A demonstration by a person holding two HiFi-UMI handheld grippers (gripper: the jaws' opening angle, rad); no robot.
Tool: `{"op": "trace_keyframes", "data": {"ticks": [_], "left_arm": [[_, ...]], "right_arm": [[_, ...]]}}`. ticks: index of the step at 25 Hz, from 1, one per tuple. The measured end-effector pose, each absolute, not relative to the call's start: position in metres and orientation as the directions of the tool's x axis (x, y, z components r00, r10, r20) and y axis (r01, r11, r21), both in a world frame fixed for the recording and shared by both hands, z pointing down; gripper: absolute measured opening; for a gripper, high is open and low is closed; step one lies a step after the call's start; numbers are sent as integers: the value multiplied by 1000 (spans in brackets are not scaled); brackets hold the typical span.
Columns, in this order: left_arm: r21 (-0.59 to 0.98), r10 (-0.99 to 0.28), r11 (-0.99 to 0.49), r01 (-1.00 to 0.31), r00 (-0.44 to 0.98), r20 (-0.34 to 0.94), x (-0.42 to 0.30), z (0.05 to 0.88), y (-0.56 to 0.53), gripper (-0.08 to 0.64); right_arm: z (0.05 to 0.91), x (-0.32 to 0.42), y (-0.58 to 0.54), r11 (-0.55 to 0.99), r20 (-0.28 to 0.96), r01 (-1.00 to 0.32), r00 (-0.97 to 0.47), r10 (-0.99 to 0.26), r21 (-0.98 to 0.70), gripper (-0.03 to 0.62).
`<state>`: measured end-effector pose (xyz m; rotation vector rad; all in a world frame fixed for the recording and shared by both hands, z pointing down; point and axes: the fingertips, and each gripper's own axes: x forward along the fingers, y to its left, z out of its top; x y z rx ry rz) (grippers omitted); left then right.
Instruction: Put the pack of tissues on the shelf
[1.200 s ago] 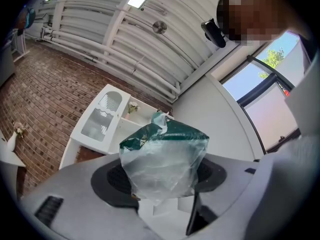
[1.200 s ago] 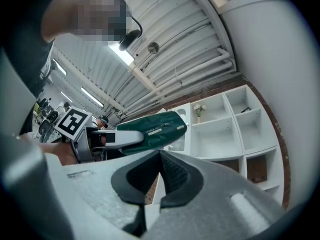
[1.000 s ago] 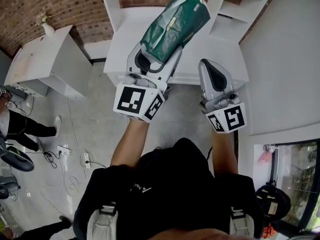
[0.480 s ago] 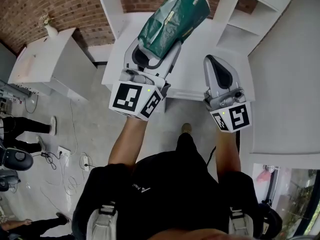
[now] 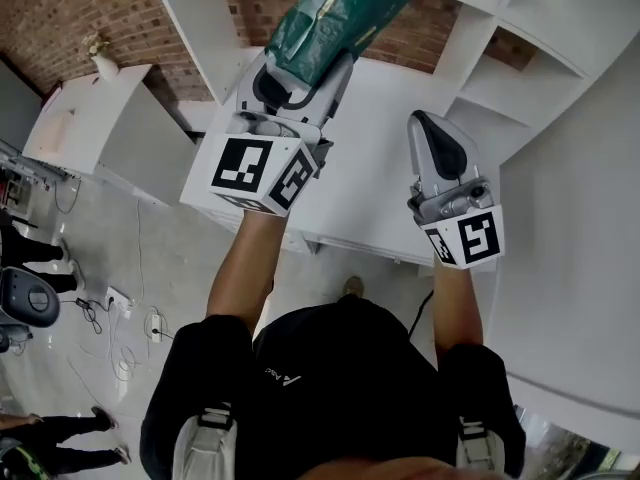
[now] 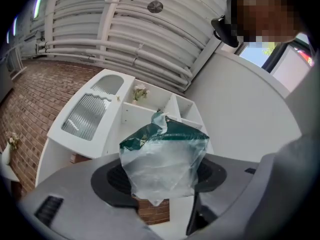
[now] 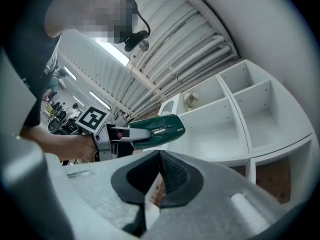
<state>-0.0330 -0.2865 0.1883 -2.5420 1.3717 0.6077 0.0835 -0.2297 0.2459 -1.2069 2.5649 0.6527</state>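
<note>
A green pack of tissues (image 5: 335,18) in clear wrap is held up in my left gripper (image 5: 305,73), whose jaws are shut on its lower end. The left gripper view has the pack (image 6: 165,156) filling the space between the jaws, pointing up at the white shelf unit (image 6: 150,109). From the right gripper view, the pack (image 7: 155,129) hangs just in front of a wide open shelf compartment (image 7: 220,129). My right gripper (image 5: 428,128) is shut and empty, to the right of the pack and lower, over the white shelf top (image 5: 390,108).
A white side cabinet (image 5: 110,118) with a small vase (image 5: 100,63) stands at the left against a brick wall (image 5: 50,28). More shelf compartments (image 5: 520,78) are at the right. Cables (image 5: 120,318) and bystanders' legs (image 5: 30,248) are on the floor at left.
My left gripper has lifted the pack up and forward toward the shelf. The person has stepped closer to the shelf unit. The right gripper has barely moved.
</note>
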Motion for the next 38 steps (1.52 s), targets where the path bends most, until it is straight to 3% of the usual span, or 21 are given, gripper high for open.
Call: {"op": "trace_keyframes", "data": {"ticks": [16, 38], "left_arm": [[-15, -872, -399, -917, 384, -303, 6, 136, -488, 285], [-101, -940, -341, -935, 338, 44, 31, 162, -586, 291]], "right_arm": [[234, 128, -338, 614, -391, -713, -700, -598, 339, 2], [224, 131, -360, 616, -412, -712, -700, -584, 337, 2]]}}
